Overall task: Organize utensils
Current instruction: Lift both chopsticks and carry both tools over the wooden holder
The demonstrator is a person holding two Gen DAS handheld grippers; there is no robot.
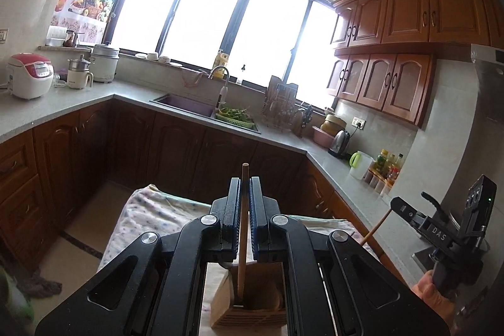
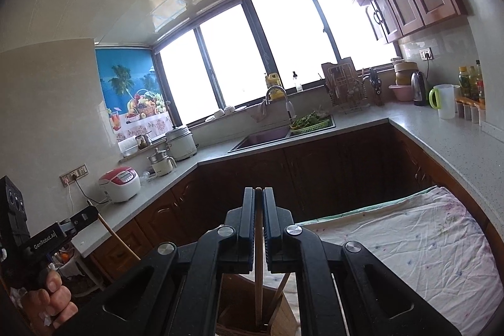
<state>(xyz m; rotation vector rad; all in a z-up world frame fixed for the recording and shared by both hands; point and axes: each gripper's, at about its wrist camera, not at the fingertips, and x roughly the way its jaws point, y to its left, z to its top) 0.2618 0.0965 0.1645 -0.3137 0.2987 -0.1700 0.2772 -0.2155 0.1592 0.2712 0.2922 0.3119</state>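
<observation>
My left gripper (image 1: 245, 185) is shut on a wooden stick utensil (image 1: 243, 229) that stands upright with its lower end inside a wooden holder box (image 1: 249, 309) below the fingers. My right gripper (image 2: 258, 194) is shut on a second wooden stick utensil (image 2: 258, 279), whose lower end reaches into the same holder box (image 2: 233, 307). Another stick leans in the box in the right wrist view (image 2: 280, 288). The right gripper also shows at the right edge of the left wrist view (image 1: 401, 208), and the left gripper at the left edge of the right wrist view (image 2: 85, 214).
The box stands on a table with a floral cloth (image 1: 151, 216), also seen in the right wrist view (image 2: 409, 235). Grey L-shaped counters (image 1: 63, 106) carry a rice cooker (image 1: 30, 74), a sink (image 1: 186, 104), a dish rack (image 1: 280, 109) and a kettle (image 1: 340, 144).
</observation>
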